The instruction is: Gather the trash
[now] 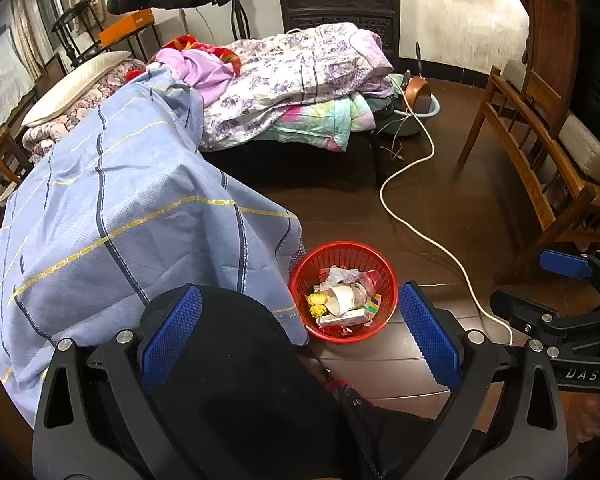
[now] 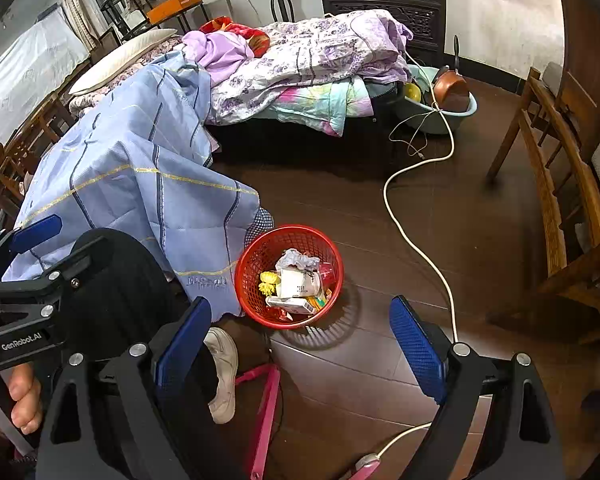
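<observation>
A red plastic basket stands on the dark floor beside the blue bedspread; it also shows in the right wrist view. It holds trash: a white paper cup, crumpled plastic, a yellow item and flat packets. My left gripper is open and empty, above and just short of the basket, over a black-clad knee. My right gripper is open and empty, above the floor near the basket. The right gripper also shows in the left wrist view.
A bed with a blue checked spread and piled quilts fills the left. A white cable runs across the floor. A wooden chair stands at the right. A white shoe, pink stool legs and a basin are also there.
</observation>
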The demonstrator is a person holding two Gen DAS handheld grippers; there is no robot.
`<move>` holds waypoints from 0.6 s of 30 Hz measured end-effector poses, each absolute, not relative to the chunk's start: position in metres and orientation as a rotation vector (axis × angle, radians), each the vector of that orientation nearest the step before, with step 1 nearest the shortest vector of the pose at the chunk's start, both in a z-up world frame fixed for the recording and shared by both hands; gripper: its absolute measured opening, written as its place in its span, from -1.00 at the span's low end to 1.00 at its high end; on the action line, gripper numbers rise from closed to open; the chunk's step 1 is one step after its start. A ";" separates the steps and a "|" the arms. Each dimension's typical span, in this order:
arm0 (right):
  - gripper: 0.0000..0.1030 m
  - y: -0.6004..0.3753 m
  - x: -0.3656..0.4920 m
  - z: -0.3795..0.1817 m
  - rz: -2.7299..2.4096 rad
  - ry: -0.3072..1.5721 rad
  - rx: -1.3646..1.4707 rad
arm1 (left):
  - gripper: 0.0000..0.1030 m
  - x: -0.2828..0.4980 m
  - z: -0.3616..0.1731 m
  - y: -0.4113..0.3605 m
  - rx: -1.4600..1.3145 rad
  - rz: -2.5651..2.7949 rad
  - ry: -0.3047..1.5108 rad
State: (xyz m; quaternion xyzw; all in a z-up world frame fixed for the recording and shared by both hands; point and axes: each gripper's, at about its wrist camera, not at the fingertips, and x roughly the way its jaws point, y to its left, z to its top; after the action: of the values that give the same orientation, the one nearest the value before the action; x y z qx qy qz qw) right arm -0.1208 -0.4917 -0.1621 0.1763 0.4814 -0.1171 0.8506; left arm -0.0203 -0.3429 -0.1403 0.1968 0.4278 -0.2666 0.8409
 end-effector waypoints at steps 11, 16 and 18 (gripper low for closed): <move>0.73 -0.486 -0.119 -0.156 -0.244 1.004 0.329 | 0.85 -0.021 -0.142 -0.341 0.413 -0.562 0.903; 0.73 -0.485 -0.119 -0.155 -0.244 1.000 0.318 | 0.85 -0.021 -0.142 -0.341 0.413 -0.563 0.902; 0.73 -0.485 -0.119 -0.155 -0.244 1.001 0.318 | 0.85 -0.021 -0.142 -0.341 0.414 -0.561 0.903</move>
State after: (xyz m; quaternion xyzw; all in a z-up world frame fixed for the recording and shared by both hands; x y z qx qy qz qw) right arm -0.1193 -0.4853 -0.1546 0.1514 0.4764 -0.1160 0.8583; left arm -0.0207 -0.3410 -0.1423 0.1958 0.4272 -0.2657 0.8418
